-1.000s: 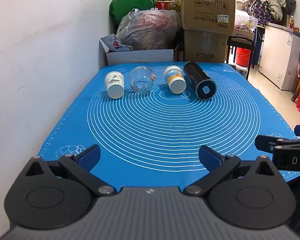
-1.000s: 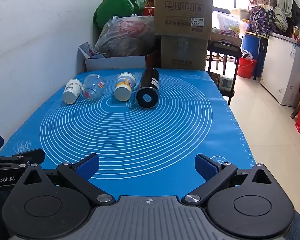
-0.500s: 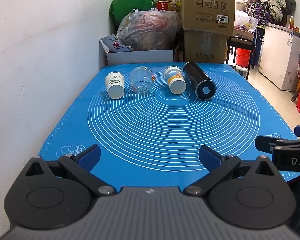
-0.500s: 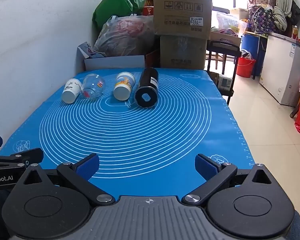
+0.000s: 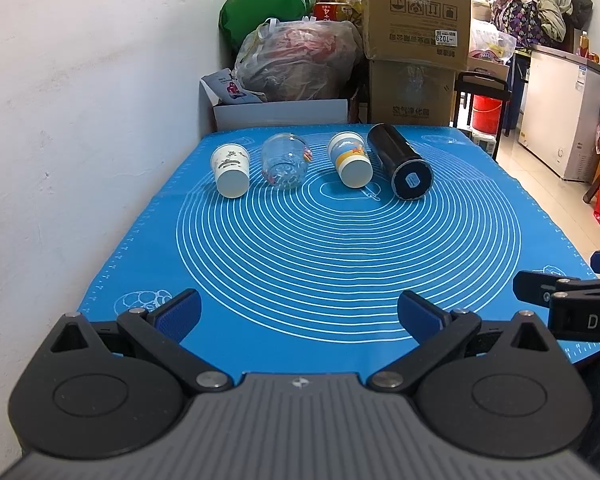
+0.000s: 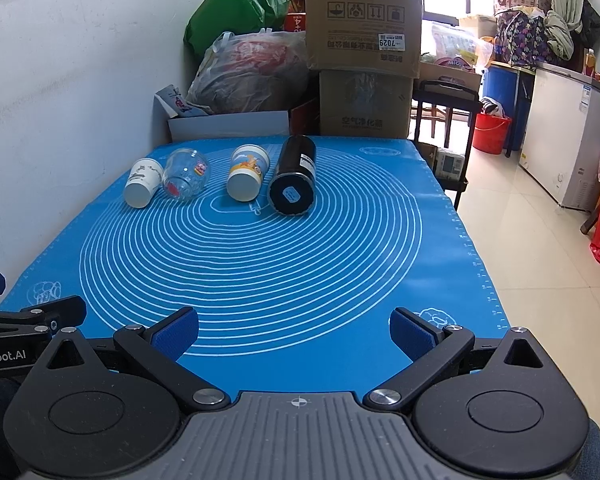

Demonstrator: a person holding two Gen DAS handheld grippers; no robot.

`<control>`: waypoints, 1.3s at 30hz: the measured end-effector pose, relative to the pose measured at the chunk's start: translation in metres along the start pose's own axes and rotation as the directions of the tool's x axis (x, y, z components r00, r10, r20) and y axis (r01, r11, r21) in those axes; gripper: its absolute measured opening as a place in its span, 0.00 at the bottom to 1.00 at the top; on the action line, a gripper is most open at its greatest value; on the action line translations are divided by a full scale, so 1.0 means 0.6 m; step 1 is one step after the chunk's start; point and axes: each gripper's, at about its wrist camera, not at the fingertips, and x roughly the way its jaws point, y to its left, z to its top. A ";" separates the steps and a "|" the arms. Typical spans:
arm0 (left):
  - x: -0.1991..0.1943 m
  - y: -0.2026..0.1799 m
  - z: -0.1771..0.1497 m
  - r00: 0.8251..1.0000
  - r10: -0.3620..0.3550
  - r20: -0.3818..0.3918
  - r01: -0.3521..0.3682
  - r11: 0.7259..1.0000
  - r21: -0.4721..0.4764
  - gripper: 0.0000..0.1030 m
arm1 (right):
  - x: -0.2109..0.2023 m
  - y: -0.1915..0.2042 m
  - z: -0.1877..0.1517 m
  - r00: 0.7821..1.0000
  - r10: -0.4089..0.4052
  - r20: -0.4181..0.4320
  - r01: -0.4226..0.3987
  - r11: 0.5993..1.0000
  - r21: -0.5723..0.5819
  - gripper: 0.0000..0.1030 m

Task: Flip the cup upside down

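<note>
Several cups lie on their sides in a row at the far end of a blue mat (image 5: pixel 340 248), bottoms toward me: a white paper cup (image 5: pixel 230 169), a clear glass cup (image 5: pixel 285 160), a blue and yellow paper cup (image 5: pixel 350 159) and a black tumbler (image 5: pixel 400 162). The right wrist view shows the same row: white cup (image 6: pixel 142 187), glass cup (image 6: pixel 186 180), blue and yellow cup (image 6: pixel 247 178), tumbler (image 6: pixel 294 176). My left gripper (image 5: pixel 299 314) is open and empty over the near edge. My right gripper (image 6: pixel 294 330) is open and empty beside it.
A white wall (image 5: pixel 80 140) runs along the mat's left side. Cardboard boxes (image 5: pixel 416 44), bags (image 5: pixel 296 64) and a white box (image 5: pixel 280 114) stand behind the table. The table's right edge drops to a tiled floor (image 6: pixel 540 260).
</note>
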 end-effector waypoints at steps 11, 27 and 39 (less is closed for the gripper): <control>0.001 -0.002 -0.001 1.000 0.002 0.000 -0.002 1.000 0.000 1.00 | 0.000 0.000 -0.001 1.000 0.001 -0.003 -0.001 1.000 0.002 1.00; 0.001 0.000 0.001 1.000 0.000 0.002 0.000 1.000 -0.004 1.00 | 0.000 -0.001 -0.001 1.000 0.002 -0.003 -0.002 1.000 0.001 1.00; 0.002 -0.001 0.001 1.000 0.002 0.001 -0.002 1.000 -0.005 1.00 | 0.001 -0.001 -0.001 1.000 0.001 -0.003 -0.001 1.000 0.002 1.00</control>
